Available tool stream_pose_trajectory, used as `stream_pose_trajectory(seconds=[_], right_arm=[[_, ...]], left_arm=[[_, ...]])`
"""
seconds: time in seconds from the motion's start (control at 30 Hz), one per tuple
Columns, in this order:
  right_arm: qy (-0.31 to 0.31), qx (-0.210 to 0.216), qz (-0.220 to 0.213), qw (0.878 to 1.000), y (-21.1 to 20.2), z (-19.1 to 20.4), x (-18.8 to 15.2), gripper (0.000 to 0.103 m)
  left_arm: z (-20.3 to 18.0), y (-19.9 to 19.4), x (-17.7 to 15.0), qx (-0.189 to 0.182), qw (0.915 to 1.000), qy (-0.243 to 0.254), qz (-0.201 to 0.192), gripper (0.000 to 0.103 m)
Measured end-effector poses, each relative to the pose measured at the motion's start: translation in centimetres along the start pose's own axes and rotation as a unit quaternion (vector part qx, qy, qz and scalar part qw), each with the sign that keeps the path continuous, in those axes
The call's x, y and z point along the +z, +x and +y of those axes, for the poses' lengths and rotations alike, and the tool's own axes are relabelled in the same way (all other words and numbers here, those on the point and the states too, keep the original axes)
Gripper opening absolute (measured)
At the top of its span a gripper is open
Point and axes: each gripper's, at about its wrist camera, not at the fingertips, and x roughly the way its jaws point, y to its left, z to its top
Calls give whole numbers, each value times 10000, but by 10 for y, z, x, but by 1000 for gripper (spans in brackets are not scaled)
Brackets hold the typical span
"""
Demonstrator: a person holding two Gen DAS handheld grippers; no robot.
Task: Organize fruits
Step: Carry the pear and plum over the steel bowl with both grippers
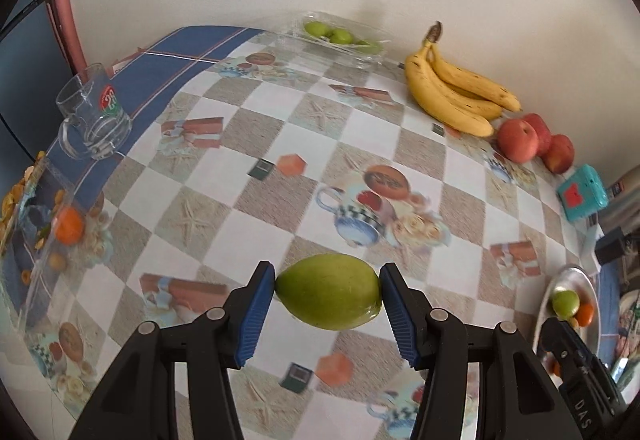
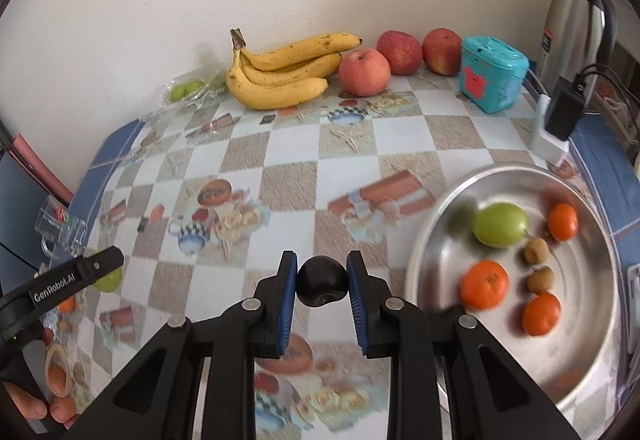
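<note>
My left gripper point(image 1: 328, 294) is shut on a large green fruit point(image 1: 328, 292), held above the patterned tablecloth. My right gripper point(image 2: 322, 282) is shut on a small dark plum point(image 2: 321, 286), just left of the metal bowl point(image 2: 436, 224). Inside the bowl lie a green fruit point(image 2: 500, 224), three oranges point(image 2: 484, 284) and two small brown fruits point(image 2: 536, 250). Against the back wall rest a bunch of bananas point(image 2: 284, 74) and three red apples point(image 2: 364, 72). A clear tray holding green fruits point(image 1: 340, 36) stands at the back left. The left gripper's arm point(image 2: 76, 272) shows at the right wrist view's left edge.
A glass mug point(image 1: 94, 112) stands on the blue cloth at the left. A clear bag with an orange point(image 1: 68, 226) lies at the left edge. At the back right are a teal box point(image 2: 492, 78), a steel thermos point(image 2: 576, 20) and a black charger on a white block point(image 2: 560, 116).
</note>
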Motion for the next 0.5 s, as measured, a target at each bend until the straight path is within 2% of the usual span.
stream_pose_trajectory(seconds=[0.5], right_arm=[[-72, -124, 77, 9999, -26, -19, -34, 26]], left_arm=[[-28, -8, -34, -61, 9997, 215, 108, 58]])
